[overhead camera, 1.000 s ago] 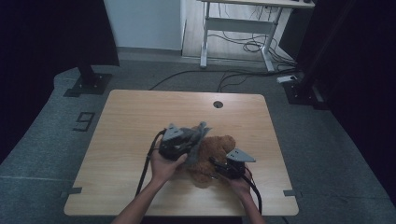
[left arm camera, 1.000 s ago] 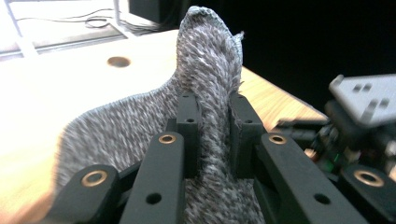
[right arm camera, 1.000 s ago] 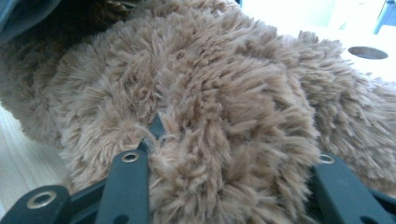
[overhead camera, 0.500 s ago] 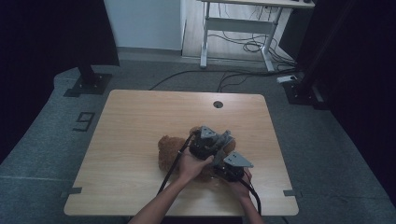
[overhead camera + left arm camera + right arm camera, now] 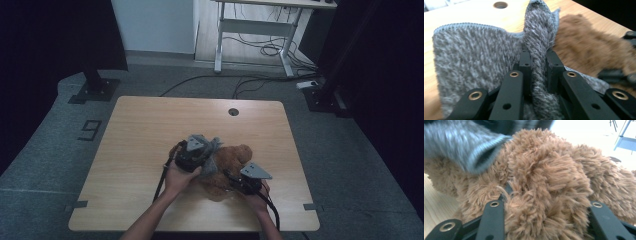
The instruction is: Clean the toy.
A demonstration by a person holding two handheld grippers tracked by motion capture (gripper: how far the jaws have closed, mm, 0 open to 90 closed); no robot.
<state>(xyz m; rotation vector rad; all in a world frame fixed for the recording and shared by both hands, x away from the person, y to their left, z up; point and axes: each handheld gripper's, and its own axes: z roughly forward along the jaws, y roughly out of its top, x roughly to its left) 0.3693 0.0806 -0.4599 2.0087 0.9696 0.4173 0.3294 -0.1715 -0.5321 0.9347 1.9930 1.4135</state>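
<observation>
High view puts the brown plush toy (image 5: 227, 167) on the near half of the table (image 5: 150, 130), right of centre, with both my grippers on it. My left gripper (image 5: 197, 152) has its jaws pinched nearly together on a fold of the grey knitted garment (image 5: 212, 150); my right gripper (image 5: 245, 181) sits part-way open, clamped on a thick wad of the toy's fur.

As I read it, the step is dressing the toy, drawing the grey piece over it. To do that well I would keep the right grip firm and low so the toy cannot slide, and lead the garment's open hem toward the plush body rather than dragging the pinched fold sideways (a bunched fold will snag on long fur).

Left gripper view gives what the overhead cannot: the fold of the garment (image 5: 539, 50) runs upright between the two pads, with the stitched edge free above. Right gripper view shows the garment's dark opening (image 5: 482, 157) touching the fur (image 5: 544, 195), and how deep the jaws sink into it.
</observation>
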